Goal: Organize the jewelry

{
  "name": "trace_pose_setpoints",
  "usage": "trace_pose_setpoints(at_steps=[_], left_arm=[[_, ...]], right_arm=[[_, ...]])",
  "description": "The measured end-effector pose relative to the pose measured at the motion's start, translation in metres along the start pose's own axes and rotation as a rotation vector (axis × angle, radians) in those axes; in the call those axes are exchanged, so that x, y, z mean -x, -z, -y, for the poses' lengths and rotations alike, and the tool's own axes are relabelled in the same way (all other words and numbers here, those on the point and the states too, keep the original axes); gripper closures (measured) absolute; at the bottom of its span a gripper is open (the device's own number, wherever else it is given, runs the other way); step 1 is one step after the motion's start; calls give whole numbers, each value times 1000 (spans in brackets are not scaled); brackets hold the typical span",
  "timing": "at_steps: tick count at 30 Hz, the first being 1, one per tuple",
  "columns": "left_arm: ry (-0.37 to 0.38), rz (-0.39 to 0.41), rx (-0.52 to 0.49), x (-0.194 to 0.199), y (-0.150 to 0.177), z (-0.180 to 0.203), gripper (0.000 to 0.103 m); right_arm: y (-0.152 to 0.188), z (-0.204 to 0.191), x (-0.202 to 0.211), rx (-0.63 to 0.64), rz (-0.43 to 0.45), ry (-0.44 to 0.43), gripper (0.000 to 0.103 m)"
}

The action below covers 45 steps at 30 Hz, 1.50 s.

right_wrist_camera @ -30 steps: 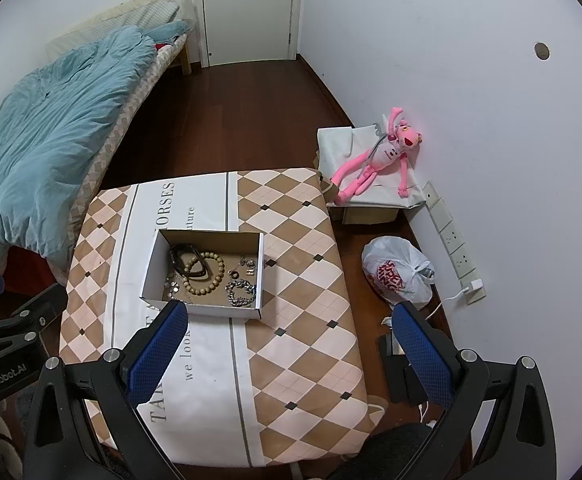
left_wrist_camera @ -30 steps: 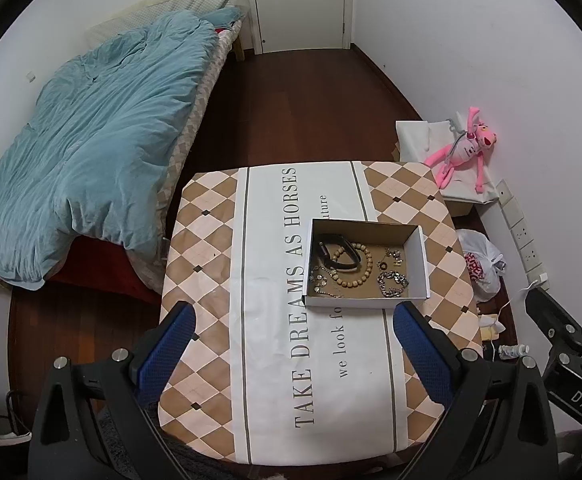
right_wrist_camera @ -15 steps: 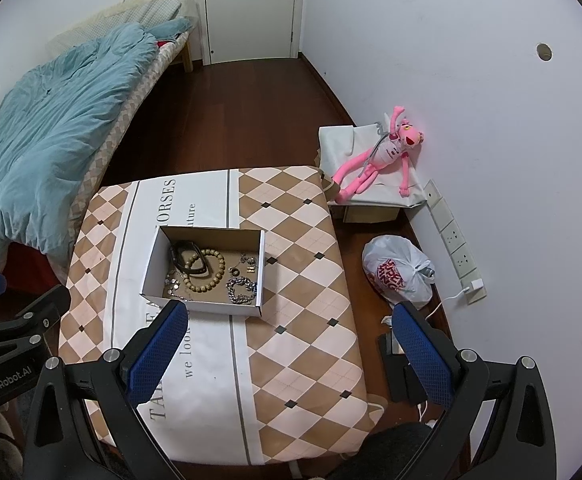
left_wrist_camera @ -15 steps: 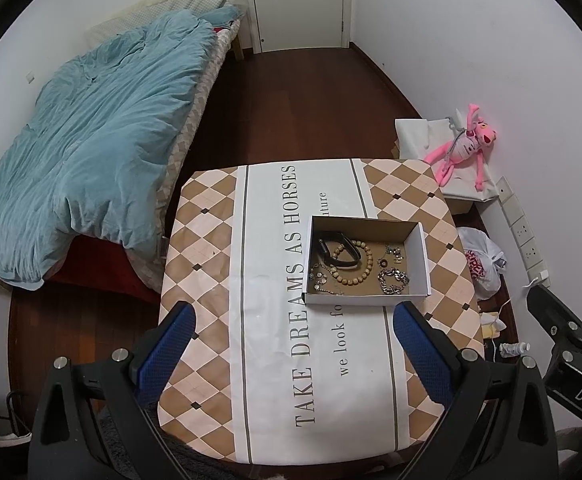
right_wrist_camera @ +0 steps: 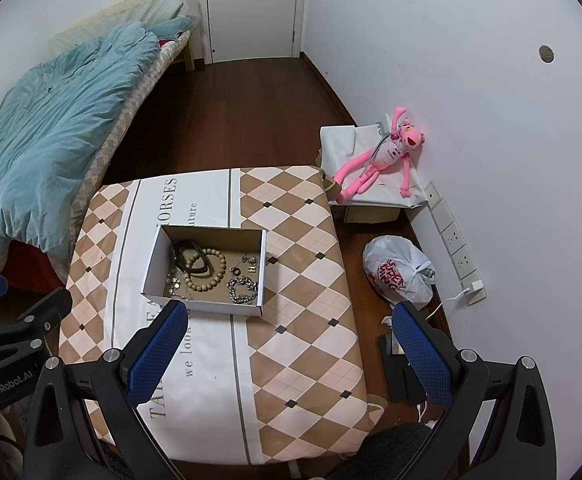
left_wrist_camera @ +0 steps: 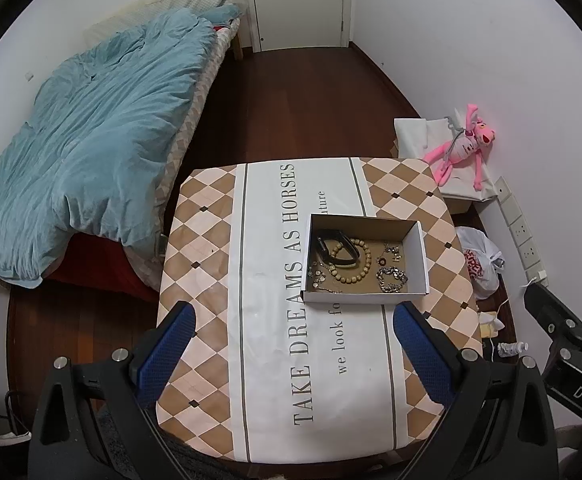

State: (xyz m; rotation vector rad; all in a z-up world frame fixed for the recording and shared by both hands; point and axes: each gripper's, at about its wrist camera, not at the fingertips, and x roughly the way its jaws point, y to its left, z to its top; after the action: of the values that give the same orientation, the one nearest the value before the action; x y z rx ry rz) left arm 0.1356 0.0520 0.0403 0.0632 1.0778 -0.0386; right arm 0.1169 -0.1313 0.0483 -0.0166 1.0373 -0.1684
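Your left gripper (left_wrist_camera: 293, 316) hangs wide open and empty above the table (left_wrist_camera: 211, 240); your right gripper (right_wrist_camera: 289, 314) is equally spread, holding nothing. The white box (left_wrist_camera: 365, 300) sits just ahead of the left gripper's right finger, holding the bead bracelet (left_wrist_camera: 351, 266), black band (left_wrist_camera: 333, 246) and silver chain (left_wrist_camera: 391, 279).

Small pieces beside the silver chain (right_wrist_camera: 243, 289) in the box (right_wrist_camera: 153, 258) too small to identify; box covers some tablecloth (left_wrist_camera: 315, 372) lettering.
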Motion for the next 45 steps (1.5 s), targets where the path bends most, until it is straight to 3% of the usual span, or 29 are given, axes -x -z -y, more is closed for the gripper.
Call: trace_pose_setpoints(at_steps=[45], left_arm=[[-7, 3, -4, 6, 0, 0, 2]], right_arm=[[-1, 4, 0, 7, -4, -1, 0]])
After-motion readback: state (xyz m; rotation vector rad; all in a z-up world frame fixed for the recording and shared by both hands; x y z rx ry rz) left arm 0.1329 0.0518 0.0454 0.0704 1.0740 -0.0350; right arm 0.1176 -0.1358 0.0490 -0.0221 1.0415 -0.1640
